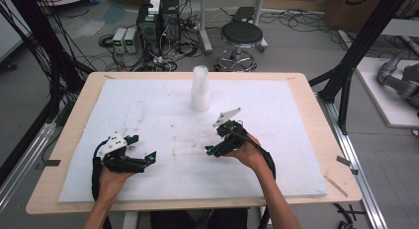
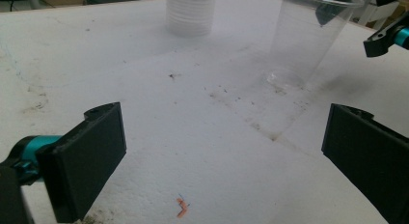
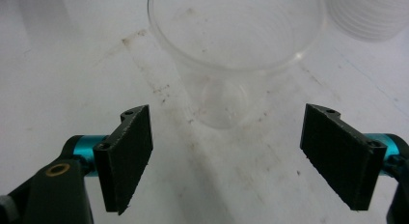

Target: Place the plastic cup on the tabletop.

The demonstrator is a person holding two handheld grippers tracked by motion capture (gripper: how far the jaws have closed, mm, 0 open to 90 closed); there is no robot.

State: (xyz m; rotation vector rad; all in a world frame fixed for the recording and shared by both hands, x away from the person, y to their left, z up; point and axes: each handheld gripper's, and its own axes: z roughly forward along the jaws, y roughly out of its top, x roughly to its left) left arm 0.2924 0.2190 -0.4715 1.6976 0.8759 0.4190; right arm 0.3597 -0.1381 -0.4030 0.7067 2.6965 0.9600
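Table [image 1: 306,140]: wood top, covered by a white foam sheet [image 1: 148,105] with scuffs and dirt specks down the middle.

Stack of clear cups [image 1: 200,89] stands upright at the far centre of the sheet; also at the top of the left gripper view [image 2: 190,14] and the top right corner of the right gripper view [image 3: 371,14].

Single clear cup [image 3: 231,50]: upright, mouth up, base on the foam, long axis vertical. It stands apart from the stack, nearer the person. Barely readable in the high view; plain in the left gripper view [image 2: 308,38].

Right gripper [image 1: 211,151]: jaws wide, nothing between the pads. In its own view [image 3: 226,156] the cup sits dead ahead, centred between the two jaws and just beyond their tips, not touching. Mouth looks close to the jaw gap in width, so clearance looks tight.

Left gripper [image 1: 150,159]: jaws wide and empty, low over the near left of the sheet. In its view [image 2: 222,156] the cup is ahead and off to the right, well apart.

Judgement: right hand is clearly nearer and already lined up. The coming move looks like a straight push forward, then a squeeze on the cup wall. Thin wall, so it will likely flex or tip under a hard pinch.
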